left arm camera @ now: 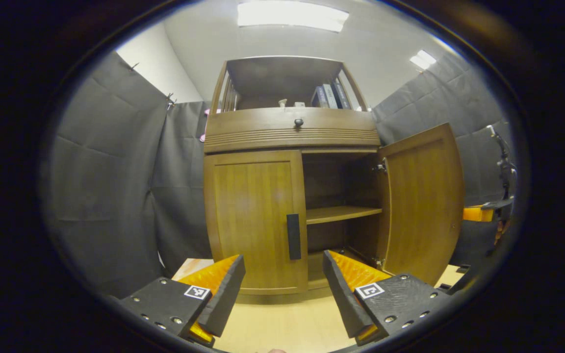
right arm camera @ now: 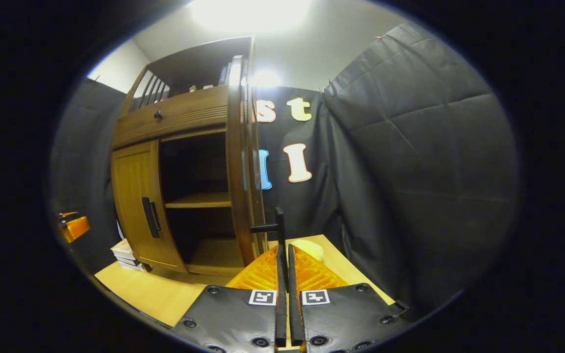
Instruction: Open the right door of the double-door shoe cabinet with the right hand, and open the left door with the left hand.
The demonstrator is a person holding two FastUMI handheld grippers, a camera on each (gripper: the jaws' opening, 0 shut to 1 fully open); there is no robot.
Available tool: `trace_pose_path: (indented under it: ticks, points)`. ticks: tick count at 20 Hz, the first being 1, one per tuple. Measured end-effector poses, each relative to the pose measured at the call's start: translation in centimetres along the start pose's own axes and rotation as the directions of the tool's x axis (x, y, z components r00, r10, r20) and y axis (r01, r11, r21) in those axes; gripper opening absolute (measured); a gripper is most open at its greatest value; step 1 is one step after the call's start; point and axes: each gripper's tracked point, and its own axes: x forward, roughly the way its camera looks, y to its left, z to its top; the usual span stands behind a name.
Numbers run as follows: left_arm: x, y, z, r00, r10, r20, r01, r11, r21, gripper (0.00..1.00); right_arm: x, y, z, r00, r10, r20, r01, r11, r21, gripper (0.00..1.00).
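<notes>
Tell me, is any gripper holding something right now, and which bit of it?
Yes. The right gripper is pinching the right door by its handle. The left gripper is open, holding nothing.

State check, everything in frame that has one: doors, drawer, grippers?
right door: swung open, handle clamped
left door: closed
drawer: closed
left gripper: open, short of the left door, holding nothing
right gripper: shut on the right door's handle

Shelf items (left arm camera: pixel 329 96) too small to identify
</notes>
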Motion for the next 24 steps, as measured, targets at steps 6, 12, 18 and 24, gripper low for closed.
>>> trace_pose_path:
  ticks: [6,12,18,24]
  points:
    - [5.0,0.7,-0.4,1.0,0.004,-0.001,-0.004,0.999,-0.033,0.92,-3.0,-0.3,1.9,0.999,-0.008,0.042,0.008,1.0,-0.009,0.0]
    - [10.7,1.7,-0.4,0.999,0.037,0.017,-0.037,0.999,-0.036,0.92,-5.7,0.8,2.5,0.994,0.032,0.101,-0.026,0.998,-0.062,0.77]
    - [15.2,-0.2,-1.4,0.999,0.009,0.034,-0.008,1.0,-0.019,0.92,-6.1,2.0,1.3,0.995,0.042,0.09,-0.035,0.997,-0.076,0.95]
    - [19.9,-1.2,-2.8,1.0,0.004,0.014,-0.004,1.0,-0.024,0.92,-5.7,1.8,-0.5,0.998,0.035,0.057,-0.03,0.996,-0.085,0.92]
